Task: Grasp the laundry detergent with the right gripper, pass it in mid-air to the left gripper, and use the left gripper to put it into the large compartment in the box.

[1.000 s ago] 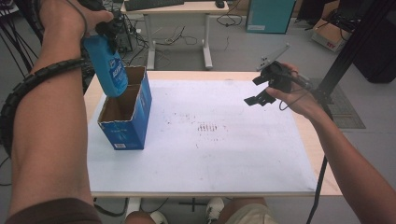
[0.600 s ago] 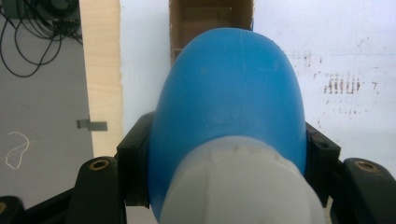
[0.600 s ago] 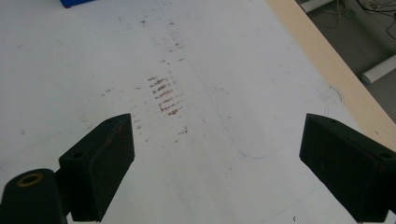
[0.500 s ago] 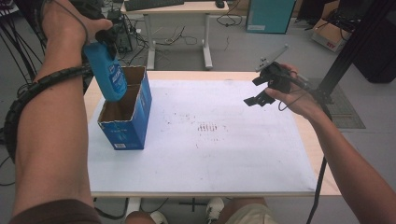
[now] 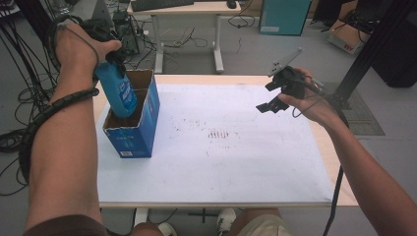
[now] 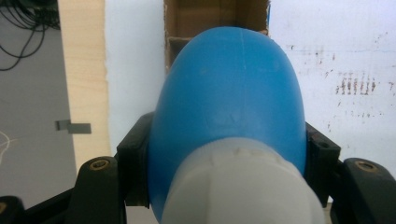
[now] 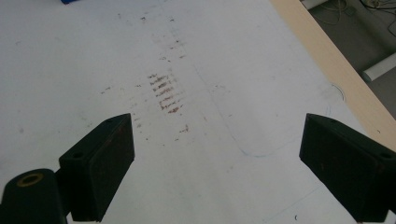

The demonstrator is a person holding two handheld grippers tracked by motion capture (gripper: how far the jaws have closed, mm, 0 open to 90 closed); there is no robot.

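Note:
My left gripper (image 5: pixel 110 55) is shut on a blue bottle (image 5: pixel 118 91) just below its white cap and holds it upright. The bottle's lower end dips into the open top of a blue cardboard box (image 5: pixel 134 135) at the table's left side. In the left gripper view the bottle (image 6: pixel 229 102) and its white cap (image 6: pixel 238 186) sit between both jaws of the left gripper (image 6: pixel 226 154), with the box opening (image 6: pixel 215 18) beyond. My right gripper (image 5: pixel 274 98) hovers open above the table's right part. Its own view shows the right gripper (image 7: pixel 215 158) with wide, empty jaws.
A white sheet (image 5: pixel 221 157) with brown smudges (image 7: pixel 166 91) covers the wooden table (image 5: pixel 339 167). Cables (image 5: pixel 14 137) lie on the floor at the left. A desk (image 5: pixel 187 10) stands behind, and a black frame post (image 5: pixel 364 54) rises at the right.
The left hand has come down with the bottle, whose lower end now sits inside the box opening instead of above it. The right gripper has stayed in place.

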